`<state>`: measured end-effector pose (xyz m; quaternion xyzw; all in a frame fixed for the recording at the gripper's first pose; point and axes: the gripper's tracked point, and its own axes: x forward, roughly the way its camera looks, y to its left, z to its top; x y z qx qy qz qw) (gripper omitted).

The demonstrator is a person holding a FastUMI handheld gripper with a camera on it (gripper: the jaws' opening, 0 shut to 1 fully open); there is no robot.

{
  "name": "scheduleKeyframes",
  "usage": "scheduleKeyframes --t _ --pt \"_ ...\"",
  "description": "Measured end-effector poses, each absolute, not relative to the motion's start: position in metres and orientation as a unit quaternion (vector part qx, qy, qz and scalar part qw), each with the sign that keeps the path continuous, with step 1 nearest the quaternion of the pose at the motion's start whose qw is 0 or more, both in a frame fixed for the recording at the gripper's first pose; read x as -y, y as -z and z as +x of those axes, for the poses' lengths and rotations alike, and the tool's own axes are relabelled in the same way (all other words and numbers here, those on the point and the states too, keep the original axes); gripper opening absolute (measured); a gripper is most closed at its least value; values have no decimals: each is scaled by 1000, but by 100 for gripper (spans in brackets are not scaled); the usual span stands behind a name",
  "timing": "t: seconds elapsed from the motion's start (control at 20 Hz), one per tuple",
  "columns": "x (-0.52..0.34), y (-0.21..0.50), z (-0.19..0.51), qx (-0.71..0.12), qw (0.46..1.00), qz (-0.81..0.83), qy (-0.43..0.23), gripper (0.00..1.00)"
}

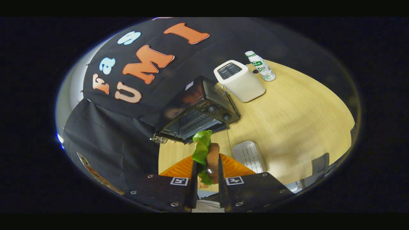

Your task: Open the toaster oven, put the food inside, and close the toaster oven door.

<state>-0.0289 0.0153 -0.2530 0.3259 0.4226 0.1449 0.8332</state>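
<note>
The oven [199,110] is sitting at frame centre on the table [287,127], its door looking open toward the tongs, its inside too dark to tell what it holds. A white toaster [239,80] is standing just beside it at upper right, and a bottle [260,66] is standing beyond that. A pale tray [249,156] is lying right of centre, near the fingers. The tongs [206,174] at bottom centre are pinching the sandwich [207,156], nearly closed, both fingers pressing on it. The sandwich, with its green leaf, is sticking up between the fingers, just short of the oven.
</note>
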Motion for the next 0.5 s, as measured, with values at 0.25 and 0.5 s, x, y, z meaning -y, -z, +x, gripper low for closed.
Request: scheduleKeyframes --t 0.25,0.5 --pt "-65 258 -11 -372 829 400 -122 28" --pt "-109 285 18 -340 820 453 -80 28"
